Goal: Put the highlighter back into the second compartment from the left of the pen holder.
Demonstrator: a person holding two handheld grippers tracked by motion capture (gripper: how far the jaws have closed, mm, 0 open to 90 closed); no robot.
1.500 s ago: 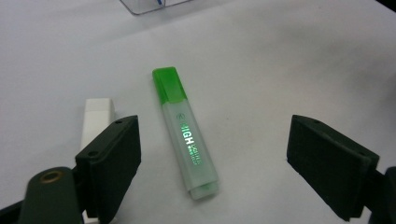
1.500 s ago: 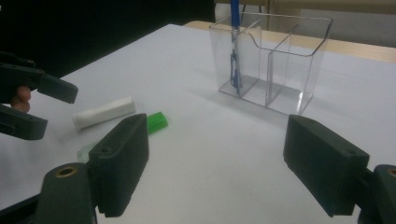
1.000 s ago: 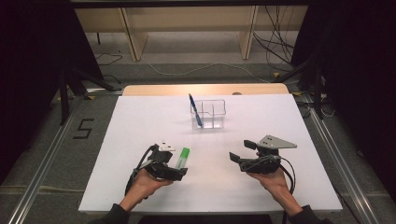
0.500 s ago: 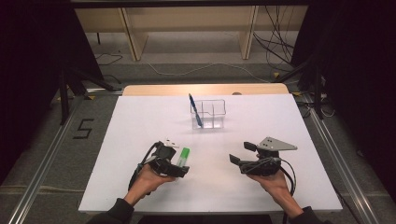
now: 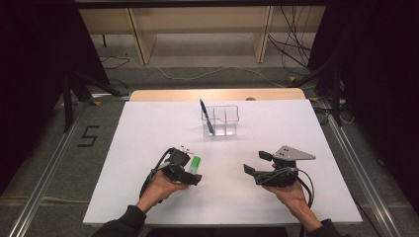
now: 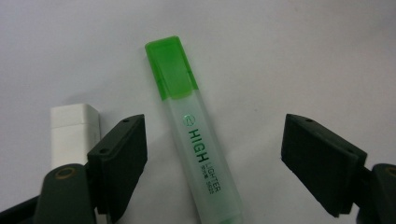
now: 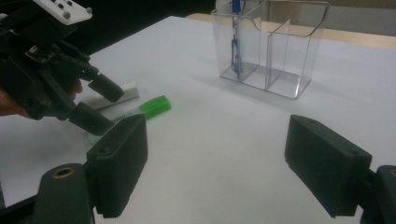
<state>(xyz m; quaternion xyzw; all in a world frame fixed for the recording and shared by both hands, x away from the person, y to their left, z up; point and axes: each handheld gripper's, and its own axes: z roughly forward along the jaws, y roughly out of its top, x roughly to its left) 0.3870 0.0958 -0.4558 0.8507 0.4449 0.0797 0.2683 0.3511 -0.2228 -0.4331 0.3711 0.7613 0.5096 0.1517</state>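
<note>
High view: left gripper low over one green-capped translucent highlighter lying flat on the white table, hand angled inward. Right gripper held level, wide apart, empty. One clear plastic three-compartment organizer with one blue pen leaning in its left compartment.

Left gripper view: jaws wide, just been closing, highlighter between them, untouched; one white eraser block beside the left jaw.

Right gripper view: jaws wide, holding nothing, facing the organizer.
</note>
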